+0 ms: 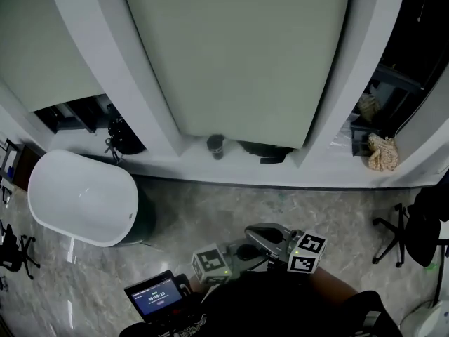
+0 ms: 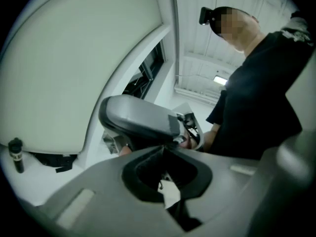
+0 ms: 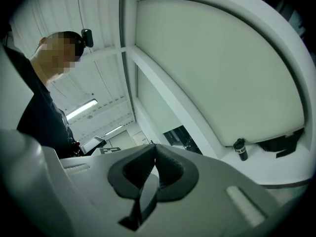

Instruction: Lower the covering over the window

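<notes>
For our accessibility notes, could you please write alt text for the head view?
A pale blind hangs almost to the white sill, where a small dark bottle stands. Below, the left gripper and right gripper meet close to the person, over a marbled floor with a white tub at left.
</notes>
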Action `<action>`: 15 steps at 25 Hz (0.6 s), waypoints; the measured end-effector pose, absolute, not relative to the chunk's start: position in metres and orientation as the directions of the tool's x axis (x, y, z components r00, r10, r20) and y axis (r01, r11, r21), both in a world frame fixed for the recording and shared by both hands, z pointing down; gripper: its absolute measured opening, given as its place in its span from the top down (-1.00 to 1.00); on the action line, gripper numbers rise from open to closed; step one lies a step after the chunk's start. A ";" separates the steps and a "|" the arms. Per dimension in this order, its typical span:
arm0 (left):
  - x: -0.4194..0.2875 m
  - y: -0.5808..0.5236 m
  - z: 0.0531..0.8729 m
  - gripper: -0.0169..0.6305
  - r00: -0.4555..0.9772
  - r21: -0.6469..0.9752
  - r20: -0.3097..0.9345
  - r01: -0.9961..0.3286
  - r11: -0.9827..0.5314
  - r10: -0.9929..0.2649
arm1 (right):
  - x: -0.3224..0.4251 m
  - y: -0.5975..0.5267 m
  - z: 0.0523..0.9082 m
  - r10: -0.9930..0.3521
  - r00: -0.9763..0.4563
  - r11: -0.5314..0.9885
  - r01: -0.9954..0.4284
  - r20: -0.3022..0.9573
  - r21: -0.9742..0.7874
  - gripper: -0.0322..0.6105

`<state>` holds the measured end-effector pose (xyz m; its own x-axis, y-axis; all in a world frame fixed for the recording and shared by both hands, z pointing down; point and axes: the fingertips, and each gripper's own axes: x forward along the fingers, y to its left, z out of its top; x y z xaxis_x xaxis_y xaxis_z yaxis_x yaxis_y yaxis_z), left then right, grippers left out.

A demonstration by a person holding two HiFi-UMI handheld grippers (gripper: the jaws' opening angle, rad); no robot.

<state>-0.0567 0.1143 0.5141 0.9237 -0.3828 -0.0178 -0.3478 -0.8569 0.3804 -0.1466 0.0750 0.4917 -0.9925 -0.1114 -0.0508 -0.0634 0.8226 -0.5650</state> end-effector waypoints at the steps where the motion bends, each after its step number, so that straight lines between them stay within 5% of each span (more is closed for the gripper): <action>1: -0.054 0.121 0.513 0.95 0.930 0.381 -0.017 -0.333 -0.862 -0.367 | -0.144 0.080 0.492 -0.123 -0.991 0.822 -0.075 -0.048 -0.564 0.88; 8: -0.016 0.157 0.509 0.95 0.941 0.364 -0.010 -0.311 -0.878 -0.338 | -0.106 0.116 0.486 -0.179 -0.983 0.846 -0.138 -0.030 -0.514 0.88; 15: 0.073 0.231 0.498 0.95 0.983 0.353 -0.003 -0.170 -0.920 -0.182 | -0.019 0.180 0.481 -0.234 -0.970 0.843 -0.165 -0.072 -0.512 0.87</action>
<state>0.0734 0.2314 0.4982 0.9832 -0.1825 -0.0028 -0.1697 -0.9200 0.3533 -0.0193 0.1802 0.4810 -0.9695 -0.2341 -0.0722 -0.1654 0.8428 -0.5121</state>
